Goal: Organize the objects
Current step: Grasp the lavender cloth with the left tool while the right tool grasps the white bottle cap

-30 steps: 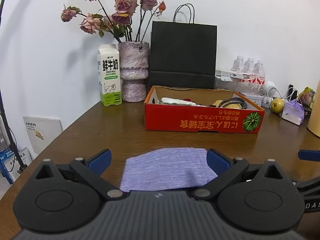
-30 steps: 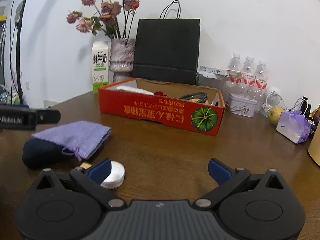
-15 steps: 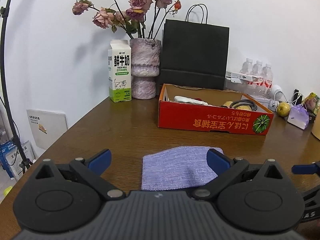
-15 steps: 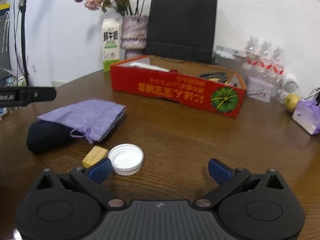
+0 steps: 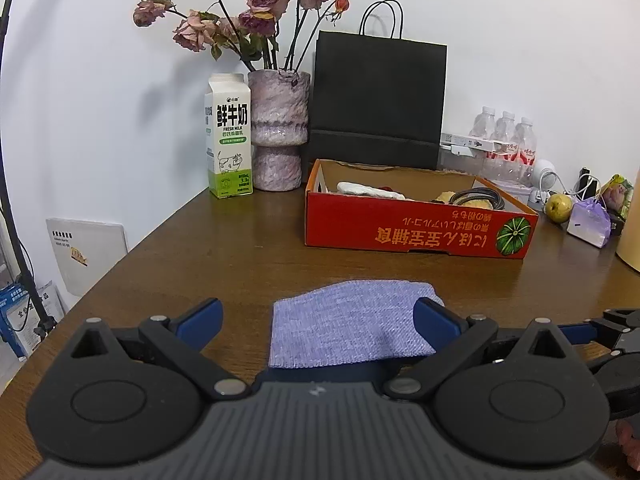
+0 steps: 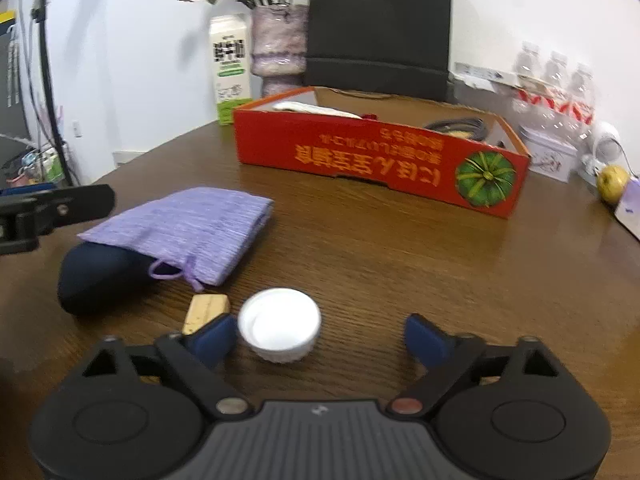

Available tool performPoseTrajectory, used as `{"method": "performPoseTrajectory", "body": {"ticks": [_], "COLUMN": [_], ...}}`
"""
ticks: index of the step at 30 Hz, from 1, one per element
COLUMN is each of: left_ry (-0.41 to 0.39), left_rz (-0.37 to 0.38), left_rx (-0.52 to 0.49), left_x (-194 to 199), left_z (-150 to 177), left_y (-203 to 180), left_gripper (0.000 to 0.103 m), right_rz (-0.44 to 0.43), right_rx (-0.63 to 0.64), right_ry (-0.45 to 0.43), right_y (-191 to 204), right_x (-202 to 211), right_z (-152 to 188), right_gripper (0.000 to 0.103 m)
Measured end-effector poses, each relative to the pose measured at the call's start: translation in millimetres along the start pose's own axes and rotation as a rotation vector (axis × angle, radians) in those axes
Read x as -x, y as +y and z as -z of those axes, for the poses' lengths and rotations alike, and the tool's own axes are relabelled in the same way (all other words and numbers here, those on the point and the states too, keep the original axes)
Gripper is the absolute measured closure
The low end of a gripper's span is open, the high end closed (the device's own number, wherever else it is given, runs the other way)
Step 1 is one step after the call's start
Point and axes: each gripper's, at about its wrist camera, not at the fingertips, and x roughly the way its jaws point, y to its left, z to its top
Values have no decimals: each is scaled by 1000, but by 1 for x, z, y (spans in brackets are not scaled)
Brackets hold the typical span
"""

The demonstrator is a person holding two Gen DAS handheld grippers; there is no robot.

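Left gripper [image 5: 318, 314]: we see jaws wide apart, purple drawstring pouch [image 5: 348, 322] lying between them, pads off it. Right gripper [image 6: 316, 336]: jaws closing, white cap [image 6: 279, 324] between them nearer the left pad, not yet touched. Surface is a dark wood table [image 6: 400, 256] against a white wall. Left to right in the right wrist view: dark blue object [image 6: 94, 280] under the pouch [image 6: 180, 228], small wooden block [image 6: 205, 309] just beside the cap, red cardboard box [image 6: 380, 156] well back.
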Motion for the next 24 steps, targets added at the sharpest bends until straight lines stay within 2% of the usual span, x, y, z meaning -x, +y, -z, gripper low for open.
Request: {"method": "performPoseTrajectory", "body": {"ticks": [6,8,9,10,15,21,24], "left_ry": [11,14,15,17,22,29,40], "left_rz": [1,2,3,2,1,0,0], "left_rx": [0,1,2,1,1,5,5], "left_x": [-1,-1,-1,-2,-3,-4,-6], "left_z": [2,2,3,3,3,3,4], "left_y": [0,0,0,0,0,0,-1], "left_gripper": [0,0,0,0,0,0,0], "right_rz": [-35,-42,-44,-39,-18,36,98], "right_rx": [28,38,42,46,48,29,48], "right_ry": [-15,-26,-32,-37,-60,-153,-207], "right_y": [7,8,9,10,10,7,7], "right_x": [1,3,4,5,7,22,30], "right_z": [-2,-2,-2,-1,-1,1,3], "right_gripper": [32,53,61,64,64,64,64]}}
